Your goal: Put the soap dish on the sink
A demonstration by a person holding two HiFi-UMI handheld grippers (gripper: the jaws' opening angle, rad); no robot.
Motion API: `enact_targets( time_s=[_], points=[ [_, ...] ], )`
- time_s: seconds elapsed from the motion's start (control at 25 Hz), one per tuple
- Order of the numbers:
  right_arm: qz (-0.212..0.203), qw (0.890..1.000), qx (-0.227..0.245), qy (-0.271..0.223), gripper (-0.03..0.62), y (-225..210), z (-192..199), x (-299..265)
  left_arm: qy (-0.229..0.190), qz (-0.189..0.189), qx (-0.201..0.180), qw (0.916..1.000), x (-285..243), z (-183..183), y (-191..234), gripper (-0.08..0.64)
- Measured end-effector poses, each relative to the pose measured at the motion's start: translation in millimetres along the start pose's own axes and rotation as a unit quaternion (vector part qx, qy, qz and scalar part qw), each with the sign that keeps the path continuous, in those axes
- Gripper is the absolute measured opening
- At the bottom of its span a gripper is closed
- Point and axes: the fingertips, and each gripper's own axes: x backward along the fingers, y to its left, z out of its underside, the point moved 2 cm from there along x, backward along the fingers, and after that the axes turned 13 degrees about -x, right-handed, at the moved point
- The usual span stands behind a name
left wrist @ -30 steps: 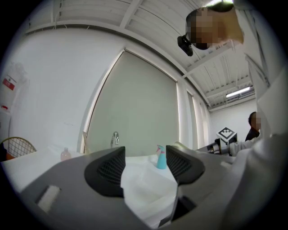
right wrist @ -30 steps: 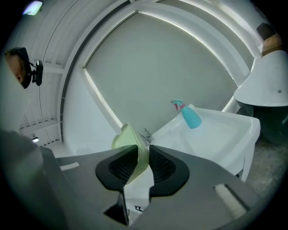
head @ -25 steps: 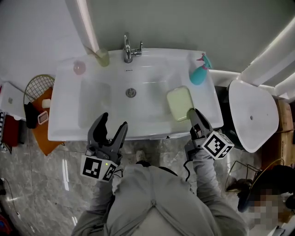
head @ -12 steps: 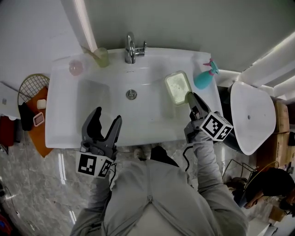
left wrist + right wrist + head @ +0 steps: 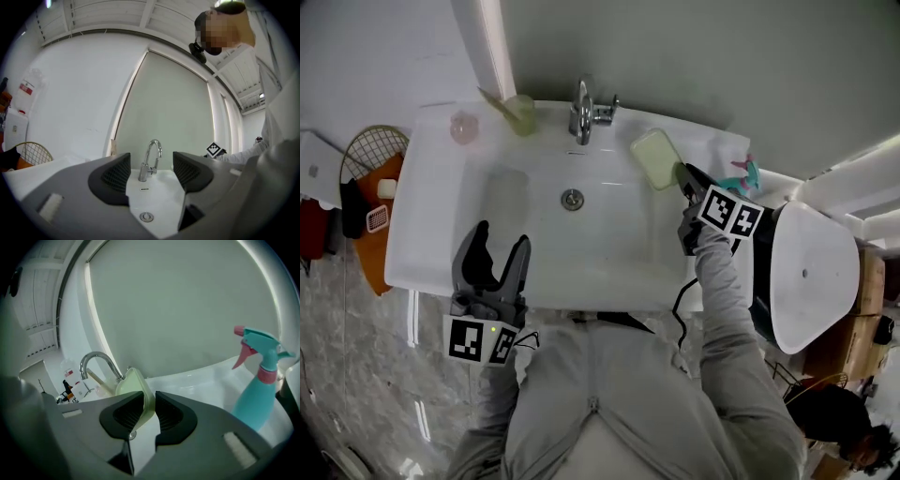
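The pale green soap dish [image 5: 655,157] hangs over the back right part of the white sink [image 5: 441,225], just right of the chrome tap [image 5: 583,111]. My right gripper [image 5: 683,177] is shut on the dish's near edge; in the right gripper view the dish [image 5: 136,387] is pinched between the two pads, at my right gripper [image 5: 149,414]. My left gripper [image 5: 496,253] stands open and empty at the sink's front left rim. In the left gripper view my left gripper [image 5: 151,174] frames the tap [image 5: 150,159] and the drain [image 5: 146,216].
A teal spray bottle [image 5: 739,179] with a pink trigger stands at the sink's back right corner, close to the held dish, and shows large in the right gripper view [image 5: 258,376]. A yellowish cup [image 5: 519,113] and a pink object [image 5: 463,127] sit back left. A white stool [image 5: 806,272] is at the right.
My right gripper has carried the soap dish from the sink's front right towards the back, up beside the tap. The left gripper has stayed open near the front rim.
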Motion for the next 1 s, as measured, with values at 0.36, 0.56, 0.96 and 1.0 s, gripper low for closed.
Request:
enact_targets(
  time_s=[0.36,0.56,0.96,1.0],
  points=[
    [0.007,0.989,0.106,0.099,0.078,-15.5,-10.8,-72.1,0.017,-0.048,-0.003,0.9987,-3.2,3.8,0.3,0.322],
    [0.003,0.973,0.174,0.15,0.08,-19.9,-14.5,-101.9,0.028,-0.058,-0.003,0.9979,-7.1,8.2,-1.9,0.322],
    [-0.019,0.966,0.168,0.197,0.078,-35.2,-8.2,-147.0,0.043,-0.077,-0.01,0.996,-18.0,12.8,1.0,0.322],
    [-0.023,0.966,0.163,0.2,0.078,-36.2,-7.3,-150.0,0.044,-0.079,-0.01,0.9958,-18.8,13.2,1.2,0.322]
  ],
)
